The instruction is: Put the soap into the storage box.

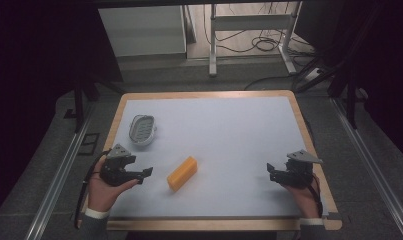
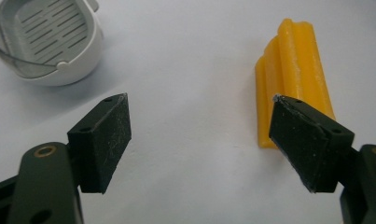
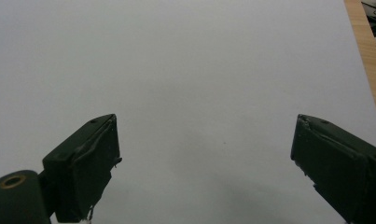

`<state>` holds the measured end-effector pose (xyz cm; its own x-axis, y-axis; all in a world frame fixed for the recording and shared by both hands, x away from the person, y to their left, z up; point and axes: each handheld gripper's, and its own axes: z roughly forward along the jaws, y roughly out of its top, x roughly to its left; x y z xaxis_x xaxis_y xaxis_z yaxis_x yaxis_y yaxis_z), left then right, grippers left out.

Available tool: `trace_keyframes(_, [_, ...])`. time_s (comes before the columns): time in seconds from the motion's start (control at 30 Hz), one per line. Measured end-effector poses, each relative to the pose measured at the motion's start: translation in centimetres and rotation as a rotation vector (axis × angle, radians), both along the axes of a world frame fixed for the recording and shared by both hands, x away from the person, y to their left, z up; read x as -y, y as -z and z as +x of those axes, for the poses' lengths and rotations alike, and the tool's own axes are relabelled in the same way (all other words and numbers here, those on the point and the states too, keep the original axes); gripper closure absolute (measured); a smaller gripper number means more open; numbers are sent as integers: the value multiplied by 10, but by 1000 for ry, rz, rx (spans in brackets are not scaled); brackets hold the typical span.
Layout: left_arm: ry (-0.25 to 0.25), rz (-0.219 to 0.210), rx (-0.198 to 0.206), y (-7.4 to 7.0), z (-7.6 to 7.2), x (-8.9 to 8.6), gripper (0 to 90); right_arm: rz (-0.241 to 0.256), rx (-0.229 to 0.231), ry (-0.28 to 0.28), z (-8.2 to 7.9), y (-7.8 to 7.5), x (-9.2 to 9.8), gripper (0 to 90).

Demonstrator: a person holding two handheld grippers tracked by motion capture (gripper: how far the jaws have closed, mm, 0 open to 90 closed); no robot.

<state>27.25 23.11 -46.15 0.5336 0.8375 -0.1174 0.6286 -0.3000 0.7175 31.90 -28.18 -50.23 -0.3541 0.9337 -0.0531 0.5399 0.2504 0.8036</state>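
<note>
A person is sitting at a wooden-edged table (image 1: 118, 107) covered by a pale grey mat (image 1: 229, 135), holding a black two-jaw gripper in each hand.

A ridged yellow-orange bar of soap (image 1: 182, 173) is lying on the mat in the near half of the table, left of centre, angled so its far end is pointing away and to the right. Everything else is placed from this bar.

Beyond the bar and to its left, well apart from it, a small white soap dish (image 1: 142, 128) with a slotted grey drainer inside is resting on the mat.

Just left of the bar, the left gripper (image 1: 148, 172) is pointing toward it without touching. In the left gripper view its jaws are standing wide apart with nothing between them, and one jaw is overlapping the near end of the bar in that view.

Far to the right of the bar, near the table's right edge, the right gripper (image 1: 270, 171) is pointing left toward the bar. Its jaws are also spread wide over bare mat, gripping nothing.
</note>
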Motion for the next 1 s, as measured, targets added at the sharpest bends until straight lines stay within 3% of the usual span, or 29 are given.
trace_keyframes(0.33, [80,38,-4,-6,7,26,201,-2,-1,24,1,1,2,74])
trace_keyframes(0.47, [91,50,-12,-5,9,33,200,23,-2,16,0,-1,2,74])
trace_keyframes(1.0, [138,42,-27,-9,13,50,223,27,-3,22,0,-1,5,74])
